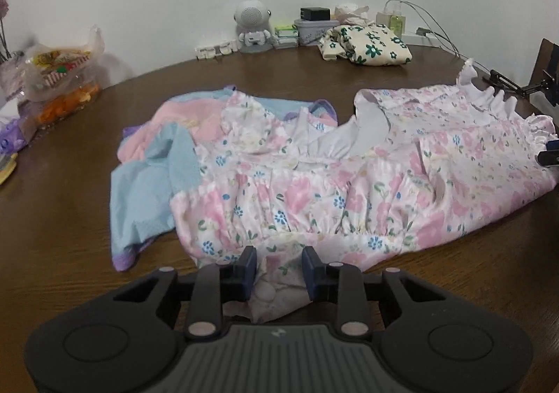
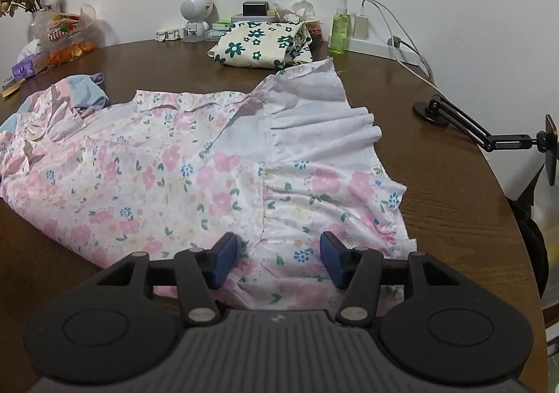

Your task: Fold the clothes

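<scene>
On the left side of the brown desk [image 1: 70,218], a snack bag [image 1: 59,71] lies near the edge; its printing is too blurred to read. Next to the right lies a pink and blue garment [image 1: 153,162], crumpled and not folded, and part of it is under the flowered dress [image 1: 314,190]. The dress is spread across the middle of the desk, with wrinkles and with its pale inner side showing at the frilled hem.

The left gripper [image 1: 279,265] is at the near edge of the dress. Its jaws stand rather narrow, with a bunch of the fabric between them, but the pads do not seem to press it, so a real hold cannot be confirmed. Further right, the right gripper [image 2: 277,260] is over the near edge of the skirt part. Its jaws are wide apart and hold nothing; the cloth lies flat under them.

At the back of the desk, a green-flowered cloth [image 2: 262,43] lies in a compact bundle and looks already folded. So the task seems early for the dress: no fold is made yet, and the pink and blue garment also remains. No brand or label can be read anywhere.
</scene>
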